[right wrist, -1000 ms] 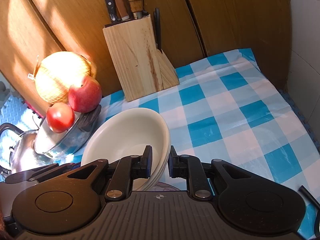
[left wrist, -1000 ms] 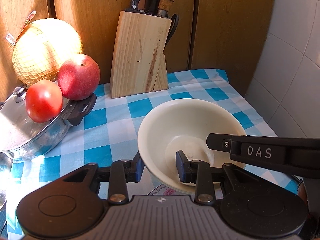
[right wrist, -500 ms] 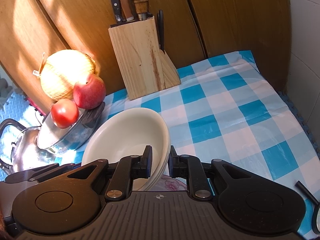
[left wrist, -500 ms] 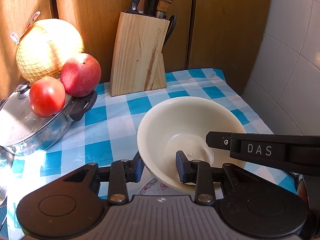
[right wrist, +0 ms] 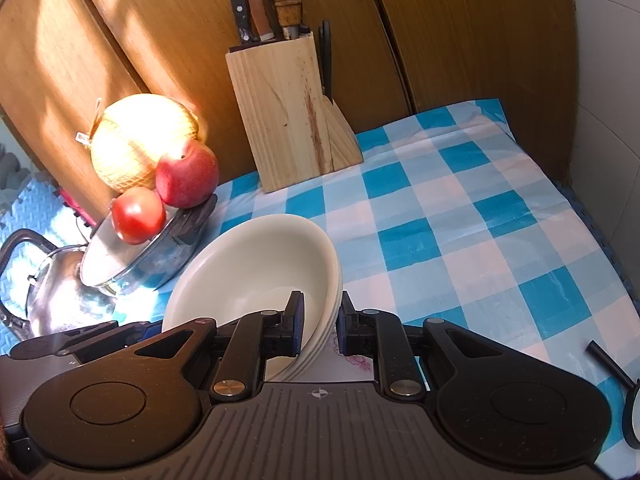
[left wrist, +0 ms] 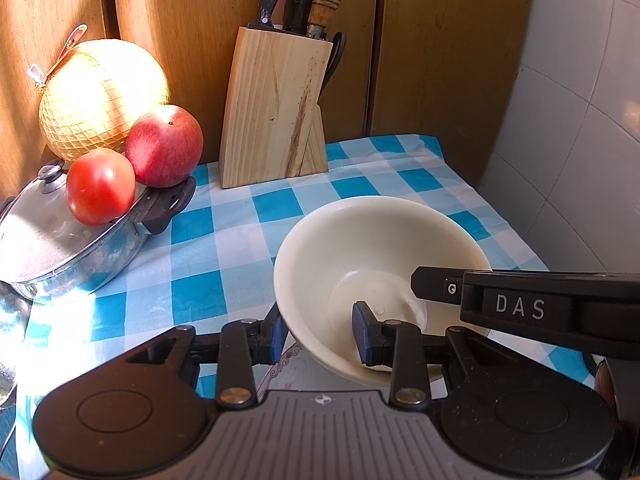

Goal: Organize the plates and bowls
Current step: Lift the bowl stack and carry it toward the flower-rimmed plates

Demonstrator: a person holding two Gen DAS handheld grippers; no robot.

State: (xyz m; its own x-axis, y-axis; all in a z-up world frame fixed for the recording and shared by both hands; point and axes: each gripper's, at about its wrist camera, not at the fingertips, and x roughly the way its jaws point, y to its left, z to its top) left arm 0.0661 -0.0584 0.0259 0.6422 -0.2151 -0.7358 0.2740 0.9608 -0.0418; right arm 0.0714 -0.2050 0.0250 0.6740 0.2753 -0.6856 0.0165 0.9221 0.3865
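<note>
A stack of cream bowls (left wrist: 380, 248) hangs tilted just above a flowered plate (left wrist: 292, 372) on the blue checked cloth. My left gripper (left wrist: 320, 336) is shut on the stack's left rim, one finger outside and one inside. In the right wrist view my right gripper (right wrist: 320, 320) is shut on the right rim of the bowl stack (right wrist: 256, 276), with the flowered plate (right wrist: 352, 364) showing beneath. The right gripper's black body (left wrist: 520, 304) crosses the left wrist view.
A wooden knife block (left wrist: 276, 108) stands at the back against wood panels. At the left a lidded steel pot (left wrist: 60, 248) carries a tomato (left wrist: 100, 186) and an apple (left wrist: 164, 146), beside a netted pomelo (left wrist: 100, 96). A kettle (right wrist: 48, 280) sits further left. A tiled wall (left wrist: 580, 120) bounds the right.
Both grippers keep hold of the bowl stack. The views have shifted slightly, and a little more of the flowered plate shows under the bowls.
</note>
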